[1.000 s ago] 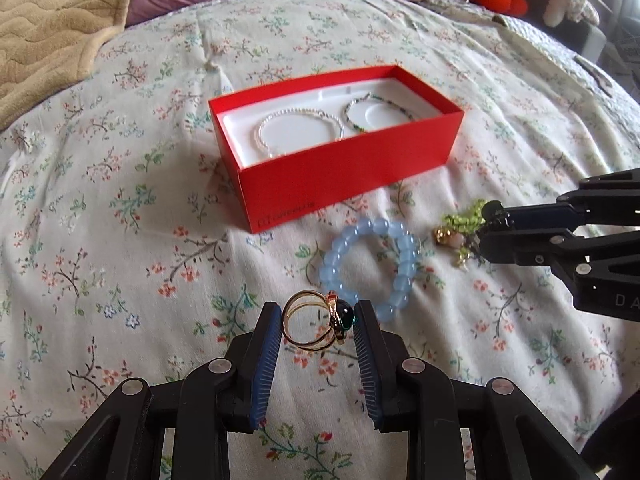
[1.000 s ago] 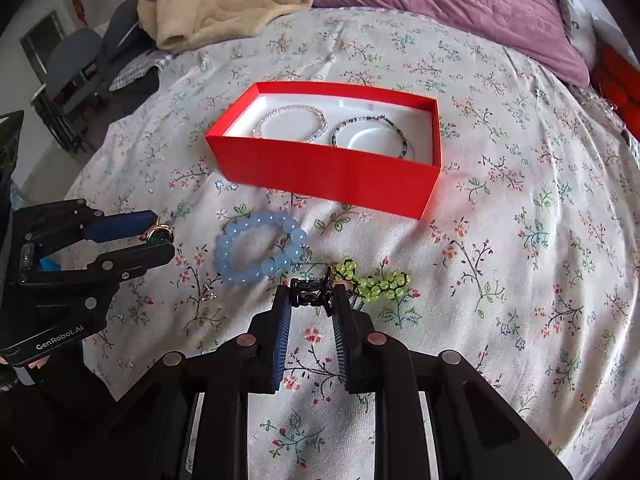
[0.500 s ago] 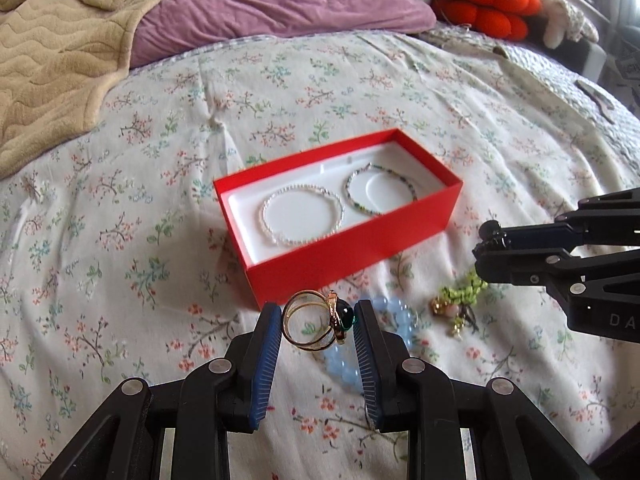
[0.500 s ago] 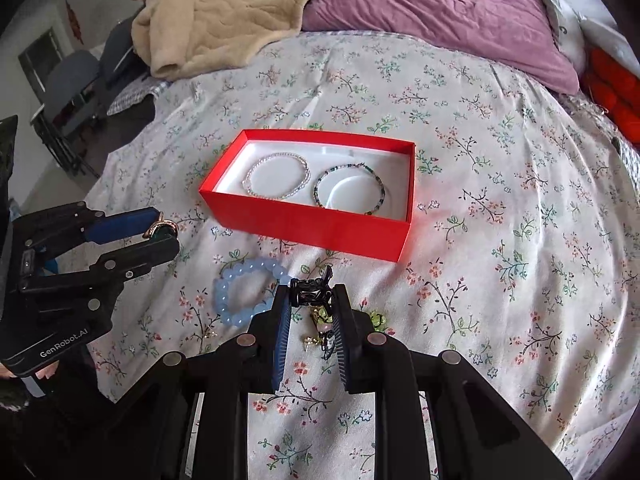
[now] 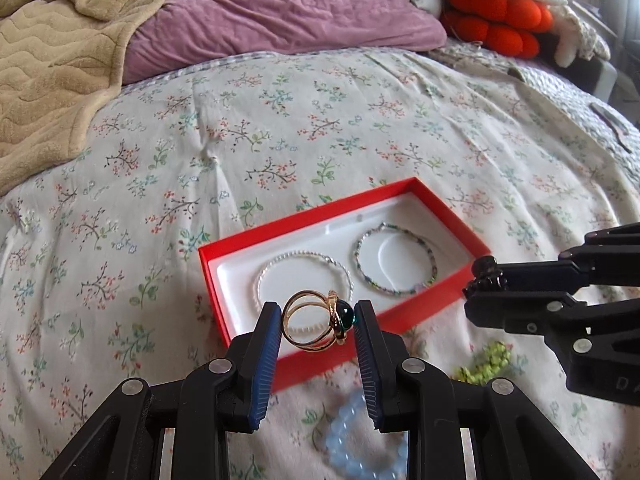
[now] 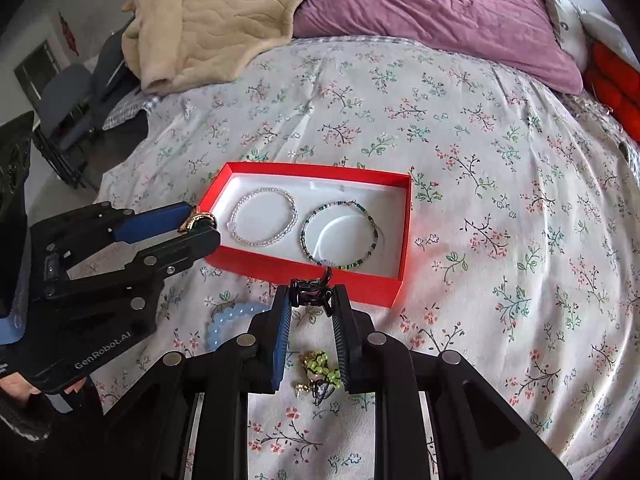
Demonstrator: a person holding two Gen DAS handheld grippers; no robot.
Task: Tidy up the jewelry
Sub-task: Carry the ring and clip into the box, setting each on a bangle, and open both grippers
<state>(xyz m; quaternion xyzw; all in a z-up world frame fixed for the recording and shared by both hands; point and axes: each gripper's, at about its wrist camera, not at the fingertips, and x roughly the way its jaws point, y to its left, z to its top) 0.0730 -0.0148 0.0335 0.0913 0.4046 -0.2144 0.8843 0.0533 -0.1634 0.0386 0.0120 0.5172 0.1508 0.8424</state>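
Note:
My left gripper [image 5: 316, 322] is shut on a gold ring with a dark green stone [image 5: 320, 324], held above the near edge of the open red box [image 5: 432, 200]. The box [image 6: 404, 240] has a white liner holding a clear bead bracelet [image 6: 264, 220] and a green bead bracelet [image 6: 340, 236]. My right gripper [image 6: 310, 298] is shut on a small black jewelry piece [image 6: 310, 294], just before the box's near wall. A light blue bead bracelet [image 6: 226, 322] and a green beaded charm [image 6: 322, 366] lie on the bedspread below the grippers.
The floral bedspread [image 6: 500, 200] surrounds the box. A purple pillow [image 5: 260, 12] and a beige blanket [image 5: 48, 60] lie at the far end, with orange cushions [image 5: 496, 12] at the far right. Chairs [image 6: 68, 92] stand off the bed's left side.
Both grippers have risen off the bedspread and moved forward toward the box, each still holding its piece. The blue bracelet and green charm stayed on the bed.

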